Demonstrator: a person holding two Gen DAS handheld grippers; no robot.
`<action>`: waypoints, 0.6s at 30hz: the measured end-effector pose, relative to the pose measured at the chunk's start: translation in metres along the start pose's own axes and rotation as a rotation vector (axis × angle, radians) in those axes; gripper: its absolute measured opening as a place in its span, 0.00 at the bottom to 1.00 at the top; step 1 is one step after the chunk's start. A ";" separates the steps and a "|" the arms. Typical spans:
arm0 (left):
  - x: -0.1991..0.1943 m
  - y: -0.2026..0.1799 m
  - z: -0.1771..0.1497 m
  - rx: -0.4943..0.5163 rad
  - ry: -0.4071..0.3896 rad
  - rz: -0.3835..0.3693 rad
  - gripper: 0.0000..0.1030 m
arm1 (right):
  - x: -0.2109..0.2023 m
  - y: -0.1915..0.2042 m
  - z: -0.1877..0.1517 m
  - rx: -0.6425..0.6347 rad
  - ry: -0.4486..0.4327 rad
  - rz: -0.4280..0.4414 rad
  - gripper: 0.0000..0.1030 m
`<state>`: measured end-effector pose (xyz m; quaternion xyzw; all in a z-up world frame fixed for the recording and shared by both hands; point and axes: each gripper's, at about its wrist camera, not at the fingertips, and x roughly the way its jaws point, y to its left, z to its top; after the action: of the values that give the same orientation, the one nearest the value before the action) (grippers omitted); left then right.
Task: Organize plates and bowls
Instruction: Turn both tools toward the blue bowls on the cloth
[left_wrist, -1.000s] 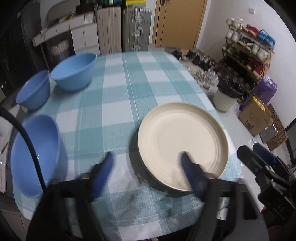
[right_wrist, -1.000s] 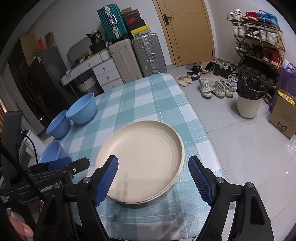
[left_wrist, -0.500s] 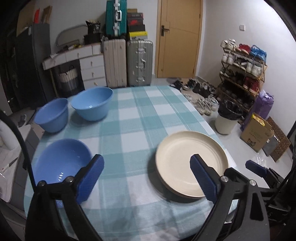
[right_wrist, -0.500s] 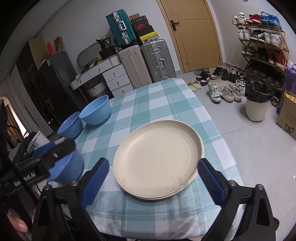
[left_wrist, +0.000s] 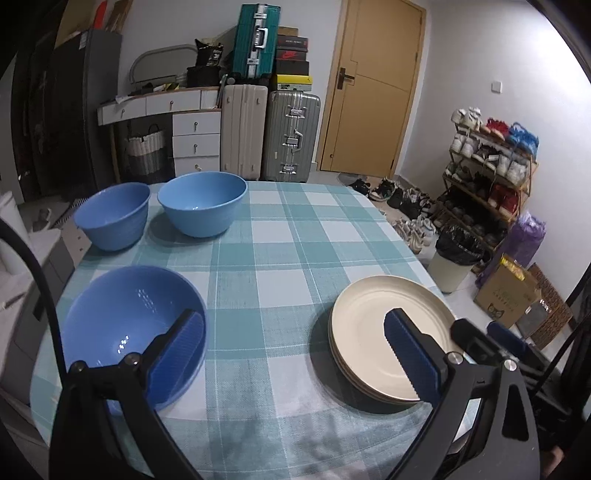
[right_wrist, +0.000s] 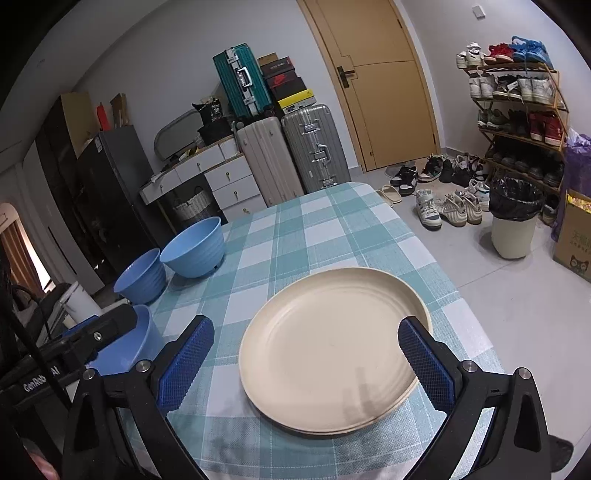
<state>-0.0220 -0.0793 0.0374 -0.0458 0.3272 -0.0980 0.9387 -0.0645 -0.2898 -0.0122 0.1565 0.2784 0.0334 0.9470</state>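
Note:
A stack of cream plates (left_wrist: 369, 332) (right_wrist: 332, 343) lies near the table's front right edge. One blue bowl (left_wrist: 129, 332) (right_wrist: 125, 343) sits at the front left, partly hidden by my left gripper in the right wrist view. Two more blue bowls (left_wrist: 110, 218) (left_wrist: 203, 206) stand side by side at the far left, seen again as bowls (right_wrist: 142, 275) (right_wrist: 195, 247). My left gripper (left_wrist: 295, 350) is open above the cloth between the near bowl and the plates, holding nothing. My right gripper (right_wrist: 306, 363) is open in front of the plate stack, its pads clear of the rim.
The table (left_wrist: 280, 236) wears a teal and white checked cloth; its right edge drops to the floor. A bin (right_wrist: 513, 229), a cardboard box (left_wrist: 506, 299), a shoe rack (right_wrist: 517, 110), suitcases (left_wrist: 291, 136) and drawers (left_wrist: 192, 144) stand around it.
Both grippers have drawn back from the plate stack and their jaws have spread wider. The left view has lifted and swung left, so all three bowls show. Plates and bowls have not moved.

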 end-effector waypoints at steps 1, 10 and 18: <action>-0.001 0.000 -0.002 -0.008 -0.005 -0.004 0.97 | 0.001 0.002 -0.001 -0.007 0.006 0.003 0.99; -0.016 0.007 -0.006 -0.027 -0.051 0.021 0.97 | -0.006 0.021 -0.008 -0.082 -0.033 0.015 0.99; -0.017 0.009 -0.008 -0.005 -0.068 0.090 0.97 | -0.007 0.025 -0.011 -0.100 -0.021 0.022 0.99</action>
<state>-0.0387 -0.0669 0.0406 -0.0369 0.2971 -0.0530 0.9527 -0.0752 -0.2638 -0.0092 0.1124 0.2646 0.0559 0.9562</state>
